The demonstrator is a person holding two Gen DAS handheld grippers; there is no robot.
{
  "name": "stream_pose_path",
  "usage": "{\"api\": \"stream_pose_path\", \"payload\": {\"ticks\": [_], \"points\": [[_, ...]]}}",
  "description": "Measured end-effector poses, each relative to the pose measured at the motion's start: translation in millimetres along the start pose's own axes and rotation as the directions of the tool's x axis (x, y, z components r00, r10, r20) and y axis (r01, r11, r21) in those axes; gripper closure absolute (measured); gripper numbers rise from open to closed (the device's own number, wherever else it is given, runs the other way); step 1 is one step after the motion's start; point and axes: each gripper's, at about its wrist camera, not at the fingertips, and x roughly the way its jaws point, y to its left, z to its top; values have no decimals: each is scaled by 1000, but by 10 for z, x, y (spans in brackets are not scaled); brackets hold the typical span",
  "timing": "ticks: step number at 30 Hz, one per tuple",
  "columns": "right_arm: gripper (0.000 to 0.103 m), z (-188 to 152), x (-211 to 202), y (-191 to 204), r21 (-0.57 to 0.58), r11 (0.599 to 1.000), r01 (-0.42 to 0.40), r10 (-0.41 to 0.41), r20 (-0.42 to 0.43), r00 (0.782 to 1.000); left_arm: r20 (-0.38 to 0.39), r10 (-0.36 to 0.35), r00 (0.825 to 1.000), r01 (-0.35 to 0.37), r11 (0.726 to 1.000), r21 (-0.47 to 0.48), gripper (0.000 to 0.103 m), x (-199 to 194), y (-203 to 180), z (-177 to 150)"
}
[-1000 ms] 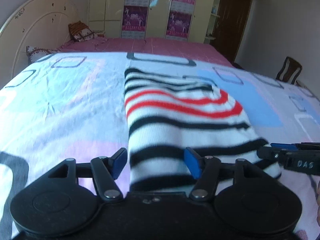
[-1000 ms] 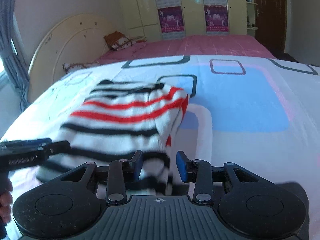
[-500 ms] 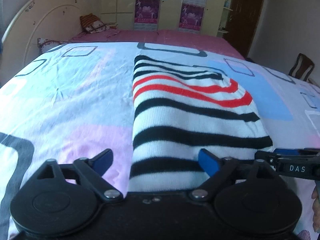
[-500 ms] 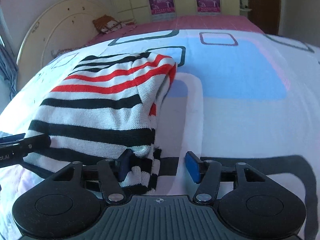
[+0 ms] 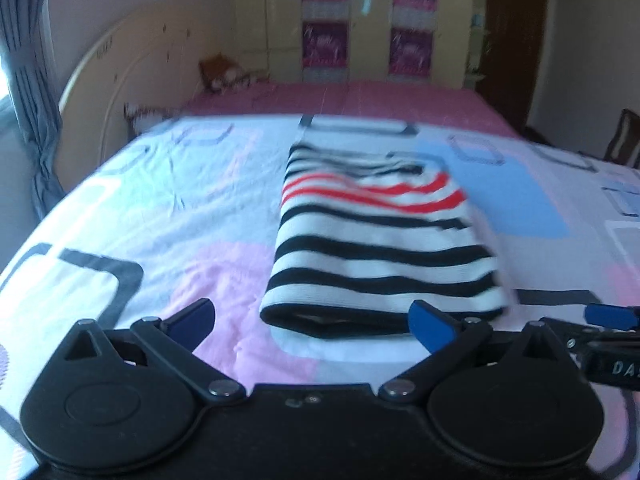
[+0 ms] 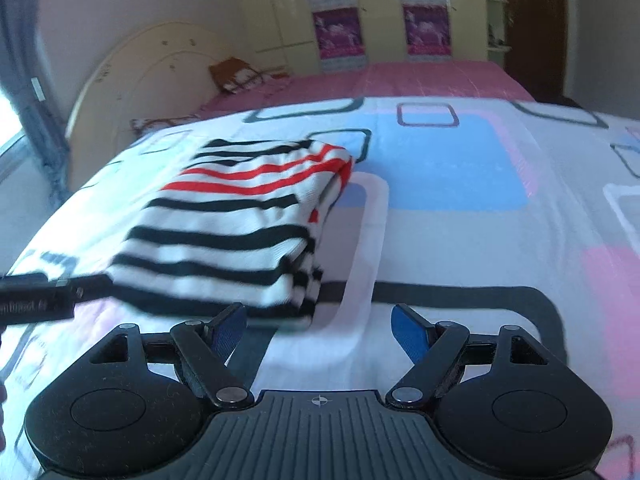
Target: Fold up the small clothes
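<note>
A folded sweater (image 5: 380, 240) with black, white and red stripes lies flat on the patterned bedsheet (image 5: 160, 208). My left gripper (image 5: 312, 320) sits just short of its near edge. The jaws are spread wide and still opening, and the pads touch no cloth. In the right wrist view the sweater (image 6: 240, 232) lies ahead and to the left. My right gripper (image 6: 320, 322) hovers off its near right corner, jaws opening, with only sheet between them. Each view catches the other gripper's fingers (image 5: 608, 318) (image 6: 40, 300) at its edge.
The bed runs back to a pink cover (image 5: 360, 100) and a cream headboard (image 5: 120, 76) with pillows (image 5: 228, 74) on the left. Wardrobes (image 5: 360, 20) and a dark door (image 5: 516, 40) stand behind. A wooden chair (image 5: 624, 140) stands at the right and a curtain (image 5: 28, 80) hangs at the left.
Both grippers let go of the sweater's near edge, opened wide and drew back and up from it. The sweater now lies flat and folded on the sheet.
</note>
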Motion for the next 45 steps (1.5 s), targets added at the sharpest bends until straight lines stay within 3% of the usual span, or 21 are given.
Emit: {"api": "stream_pose_path", "payload": {"ticks": [6,8,14,19,25,45], "points": [[23,-206,-763,142,-58,998,-39,44,80,996,65,-52,996,51,998,22,0,-788,-160,-194],[11,-285,-1031,179,-66,997,-32,39,113,993,87,-58,995,55,998,29,0,-1025,-197,-267],[7,-468,-1725,306,-82,996,27,-10,203,979,98,-104,990,107,994,-25,0,-1505,-157,-441],[0,-551,-2096,421,-84,991,105,-79,274,959,111,-53,992,60,996,-63,0,-1745,-96,-545],[0,-671,-2286,486,-72,991,109,-84,288,954,126,4,992,6,997,-80,0,-1938,-71,-593],[0,-718,-2360,526,-78,993,89,-60,315,947,185,47,982,-43,999,-25,0,-2109,-123,-653]]}}
